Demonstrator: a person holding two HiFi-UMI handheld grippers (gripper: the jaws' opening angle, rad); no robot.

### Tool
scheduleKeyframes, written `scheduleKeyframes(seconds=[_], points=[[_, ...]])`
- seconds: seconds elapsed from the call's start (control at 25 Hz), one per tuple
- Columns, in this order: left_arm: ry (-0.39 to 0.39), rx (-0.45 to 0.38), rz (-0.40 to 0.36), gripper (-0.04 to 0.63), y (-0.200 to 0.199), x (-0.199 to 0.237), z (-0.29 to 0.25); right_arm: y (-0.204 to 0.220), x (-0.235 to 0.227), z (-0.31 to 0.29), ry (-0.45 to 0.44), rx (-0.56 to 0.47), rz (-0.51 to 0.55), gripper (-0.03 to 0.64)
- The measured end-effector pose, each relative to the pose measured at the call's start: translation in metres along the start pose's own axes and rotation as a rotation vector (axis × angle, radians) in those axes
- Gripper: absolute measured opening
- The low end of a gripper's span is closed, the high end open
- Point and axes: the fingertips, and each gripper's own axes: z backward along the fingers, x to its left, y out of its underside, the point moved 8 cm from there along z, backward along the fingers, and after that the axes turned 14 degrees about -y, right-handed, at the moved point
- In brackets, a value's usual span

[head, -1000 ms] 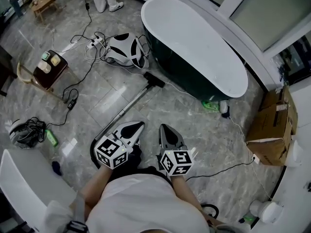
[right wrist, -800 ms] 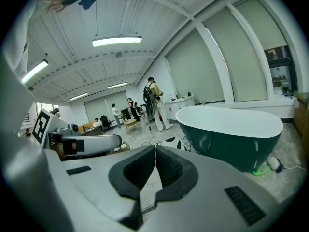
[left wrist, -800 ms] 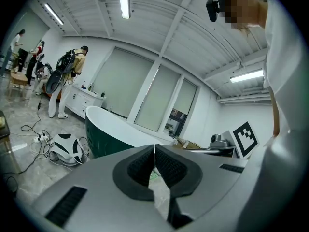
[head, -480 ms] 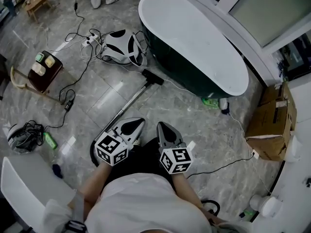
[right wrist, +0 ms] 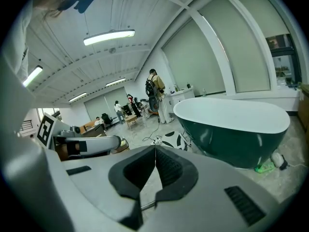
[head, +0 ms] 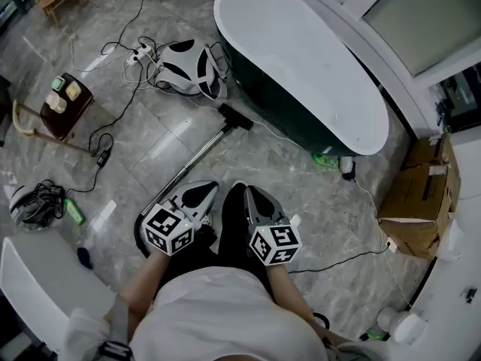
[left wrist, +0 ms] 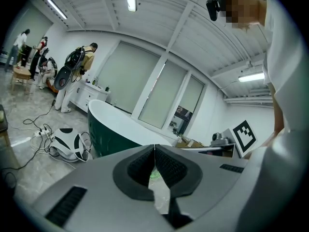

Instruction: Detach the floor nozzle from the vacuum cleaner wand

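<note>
The left gripper (head: 210,189) and right gripper (head: 250,192), both with jaws pressed together on nothing, have eased forward and down at lower centre. The floor nozzle (head: 237,119) lies up-frame at the wand's (head: 192,162) far end, well apart, so the approach has barely begun. It seems to sit just beside the bathtub (head: 301,59). Open floor lies right of the wand, and cables (head: 113,126) trail at upper left.

The head view looks steeply down from above the person (head: 218,314) onto the floor (head: 301,194). Cameras on the left gripper (head: 213,191) and right gripper (head: 248,192) sit low, facing almost level toward the far bathtub (head: 301,59), which all three share.
</note>
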Motion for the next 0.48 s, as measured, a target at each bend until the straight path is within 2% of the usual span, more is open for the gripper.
scheduleKeyframes(seconds=[0.48], points=[[-0.091, -0.042, 0.045, 0.011, -0.044, -0.005, -0.100, -0.071, -0.103, -0.036, -0.150, 0.060, 0.047, 0.012]])
